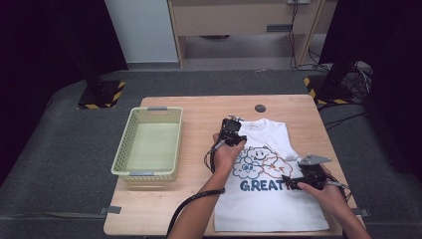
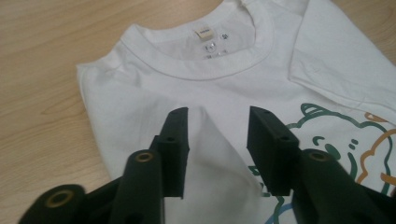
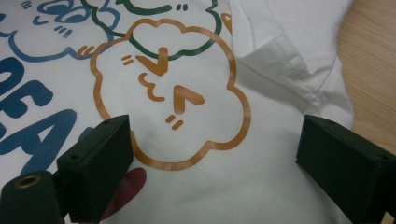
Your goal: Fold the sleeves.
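Observation:
A white T-shirt with cloud faces and blue "GREAT" lettering lies flat on the wooden table, collar toward the far side. My left gripper hovers over the shirt's left shoulder just below the collar. Its jaws stand apart, and a raised fold of cloth peaks between them without being pressed. My right gripper sits low over the print, jaws wide open above the orange cloud face, with the right sleeve beyond. In the gripper views the pairs of jaws are left gripper and right gripper.
A pale green plastic basket stands on the table's left part, nothing visible inside. A small dark round disc lies near the far edge behind the shirt. Bare wood runs between basket and shirt. Black stands with hazard-striped bases flank the table.

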`<action>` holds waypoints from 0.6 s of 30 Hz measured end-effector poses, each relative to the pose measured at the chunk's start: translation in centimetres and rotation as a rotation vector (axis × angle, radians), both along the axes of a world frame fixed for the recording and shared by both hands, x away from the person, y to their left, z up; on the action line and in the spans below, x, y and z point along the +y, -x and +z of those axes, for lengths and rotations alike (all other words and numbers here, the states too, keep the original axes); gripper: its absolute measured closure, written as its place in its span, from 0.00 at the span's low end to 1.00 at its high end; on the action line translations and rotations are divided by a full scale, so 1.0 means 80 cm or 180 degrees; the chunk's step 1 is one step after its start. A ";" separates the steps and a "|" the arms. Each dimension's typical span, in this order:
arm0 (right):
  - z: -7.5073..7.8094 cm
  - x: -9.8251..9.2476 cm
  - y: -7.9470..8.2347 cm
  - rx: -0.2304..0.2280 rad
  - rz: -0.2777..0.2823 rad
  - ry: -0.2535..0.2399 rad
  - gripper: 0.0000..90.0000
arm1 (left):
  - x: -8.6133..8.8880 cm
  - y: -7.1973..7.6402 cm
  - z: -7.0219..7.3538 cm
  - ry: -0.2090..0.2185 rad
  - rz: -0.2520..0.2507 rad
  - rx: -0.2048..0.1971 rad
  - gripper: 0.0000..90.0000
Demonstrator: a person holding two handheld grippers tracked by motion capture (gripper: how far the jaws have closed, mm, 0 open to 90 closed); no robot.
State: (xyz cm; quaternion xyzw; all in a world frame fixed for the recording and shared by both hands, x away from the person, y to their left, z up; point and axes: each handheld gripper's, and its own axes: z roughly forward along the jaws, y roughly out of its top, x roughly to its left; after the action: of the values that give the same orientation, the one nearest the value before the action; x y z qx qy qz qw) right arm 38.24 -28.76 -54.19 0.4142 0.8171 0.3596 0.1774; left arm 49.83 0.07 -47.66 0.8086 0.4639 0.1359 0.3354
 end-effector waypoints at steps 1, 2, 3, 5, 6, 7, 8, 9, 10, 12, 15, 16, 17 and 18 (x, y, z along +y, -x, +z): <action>0.000 0.000 0.000 0.0002 -0.0006 0.0000 0.11 | 0.003 0.002 0.004 -0.0020 -0.0001 -0.0029 0.57; 0.000 0.001 0.000 0.0006 -0.0017 -0.0001 0.11 | 0.008 0.005 0.009 -0.0051 -0.0014 -0.0051 0.53; 0.000 0.001 0.000 0.0018 -0.0029 -0.0004 0.11 | 0.011 0.007 0.011 -0.0080 -0.0017 -0.0052 0.49; 0.001 0.001 -0.001 0.0039 -0.0035 0.0008 0.09 | 0.019 0.008 0.013 -0.0103 -0.0036 0.0014 0.41; 0.003 0.002 -0.002 0.0091 -0.0044 0.0033 0.07 | 0.024 0.008 0.013 -0.0098 -0.0043 0.0064 0.38; 0.005 0.001 -0.003 0.0113 -0.0051 0.0038 0.07 | 0.028 0.008 0.013 -0.0115 -0.0055 0.0105 0.36; 0.009 -0.001 -0.005 0.0090 -0.0078 -0.0005 0.08 | 0.032 0.008 0.012 -0.0141 -0.0074 0.0134 0.33; 0.014 -0.003 -0.007 0.0088 -0.0101 -0.0047 0.07 | 0.036 0.008 0.011 -0.0161 -0.0082 0.0136 0.32; 0.020 -0.006 -0.010 0.0075 -0.0135 -0.0102 0.07 | 0.040 0.007 0.011 -0.0179 -0.0071 0.0145 0.31; 0.031 -0.010 -0.018 0.0048 -0.0194 -0.0178 0.07 | 0.047 0.002 0.009 -0.0207 -0.0049 0.0173 0.26; 0.051 -0.018 -0.048 0.0013 -0.0297 -0.0087 0.12 | 0.050 -0.003 0.006 -0.0197 0.0039 0.0232 0.16; 0.054 -0.020 -0.057 0.0035 -0.0340 -0.0095 0.14 | 0.049 -0.004 0.006 -0.0190 0.0046 0.0245 0.15; 0.055 -0.022 -0.066 0.0068 -0.0395 -0.0100 0.17 | 0.049 -0.005 0.005 -0.0196 0.0048 0.0239 0.14; 0.056 -0.024 -0.076 0.0109 -0.0437 -0.0099 0.19 | 0.048 -0.006 0.004 -0.0205 0.0050 0.0240 0.14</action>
State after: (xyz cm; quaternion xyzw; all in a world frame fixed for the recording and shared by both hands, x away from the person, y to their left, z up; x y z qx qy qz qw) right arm 44.33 -30.67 -49.70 0.4780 0.7840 0.3521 0.1812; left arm 50.34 3.95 -47.36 0.8198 0.4780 0.1228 0.2904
